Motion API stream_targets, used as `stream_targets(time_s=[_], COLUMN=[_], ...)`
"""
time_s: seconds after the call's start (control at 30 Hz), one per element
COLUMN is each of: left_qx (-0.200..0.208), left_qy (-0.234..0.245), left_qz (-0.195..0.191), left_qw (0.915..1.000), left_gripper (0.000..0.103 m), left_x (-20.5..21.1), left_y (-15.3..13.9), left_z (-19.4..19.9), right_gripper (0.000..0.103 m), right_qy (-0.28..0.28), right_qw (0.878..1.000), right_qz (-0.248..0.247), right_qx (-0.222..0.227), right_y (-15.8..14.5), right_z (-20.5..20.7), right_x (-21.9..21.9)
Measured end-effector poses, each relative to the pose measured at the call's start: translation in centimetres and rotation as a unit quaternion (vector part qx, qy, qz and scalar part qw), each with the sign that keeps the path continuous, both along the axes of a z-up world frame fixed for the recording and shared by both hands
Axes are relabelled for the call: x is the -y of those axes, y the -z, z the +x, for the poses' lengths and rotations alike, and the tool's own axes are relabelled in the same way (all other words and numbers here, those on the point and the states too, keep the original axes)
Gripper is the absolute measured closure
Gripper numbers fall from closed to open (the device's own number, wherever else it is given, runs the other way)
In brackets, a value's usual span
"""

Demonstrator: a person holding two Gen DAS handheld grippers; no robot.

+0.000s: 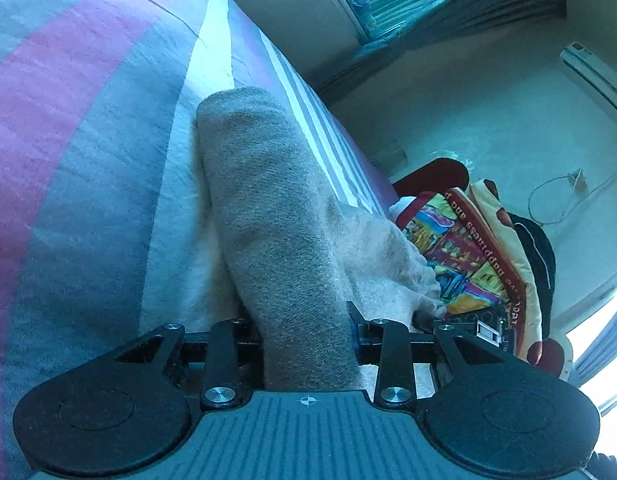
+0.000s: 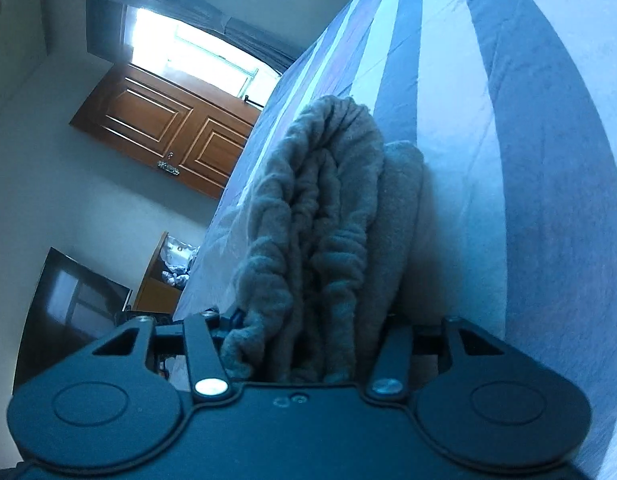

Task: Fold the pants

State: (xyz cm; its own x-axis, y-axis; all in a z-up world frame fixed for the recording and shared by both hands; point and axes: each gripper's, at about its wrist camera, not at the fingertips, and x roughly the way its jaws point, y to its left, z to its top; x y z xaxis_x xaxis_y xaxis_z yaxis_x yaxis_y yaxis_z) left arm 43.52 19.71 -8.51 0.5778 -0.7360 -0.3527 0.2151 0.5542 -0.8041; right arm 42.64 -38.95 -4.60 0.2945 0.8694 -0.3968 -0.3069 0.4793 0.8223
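Observation:
The pants are grey fleece, folded into a thick bundle on a striped bedsheet. In the left wrist view a smooth folded part of the pants (image 1: 276, 216) runs forward from between the jaws, and my left gripper (image 1: 308, 332) is shut on it. In the right wrist view the gathered elastic waistband end of the pants (image 2: 324, 220) bunches up between the jaws, and my right gripper (image 2: 308, 332) is shut on it. The fingertips of both grippers are hidden in the cloth.
The bedsheet (image 1: 88, 140) has pink, grey and white stripes and also shows in the right wrist view (image 2: 528, 160). A colourful printed cushion (image 1: 468, 248) lies at the bed's edge. A wooden door (image 2: 164, 128), a dark TV screen (image 2: 68, 304) and a small shelf (image 2: 160, 280) stand beyond the bed.

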Motion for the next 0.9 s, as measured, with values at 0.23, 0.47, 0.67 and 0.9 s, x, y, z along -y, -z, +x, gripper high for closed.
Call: stream_targets(time_s=[0.23, 0.47, 0.67, 0.9], left_qx=[0.002, 0.004, -0.017, -0.015], left_qy=[0.028, 0.019, 0.022, 0.014], left_qz=[-0.023, -0.036, -0.03, -0.046], left_qw=[0.9993, 0.9992, 0.9991, 0.9987], left_gripper=[0.035, 0.043, 0.046, 0.046], left_x=[1.2, 1.1, 0.9, 0.4], left_y=[-1.0, -0.4, -0.4, 0.4], left_z=[-1.9, -4.4, -5.2, -6.7], right_gripper=[0.042, 0.04, 0.038, 0.025], right_qy=[0.004, 0.015, 0.047, 0.062], right_qw=[1.0, 0.999, 0.998, 0.998], right_qz=[-0.004, 0.025, 0.014, -0.007], right_qx=[-0.02, -0.036, -0.038, -0.02], right_y=[-0.6, 0.1, -0.1, -0.7], right_z=[-0.5, -2.5, -3.7, -6.8], right_x=[-0.3, 1.3, 1.9, 3.0])
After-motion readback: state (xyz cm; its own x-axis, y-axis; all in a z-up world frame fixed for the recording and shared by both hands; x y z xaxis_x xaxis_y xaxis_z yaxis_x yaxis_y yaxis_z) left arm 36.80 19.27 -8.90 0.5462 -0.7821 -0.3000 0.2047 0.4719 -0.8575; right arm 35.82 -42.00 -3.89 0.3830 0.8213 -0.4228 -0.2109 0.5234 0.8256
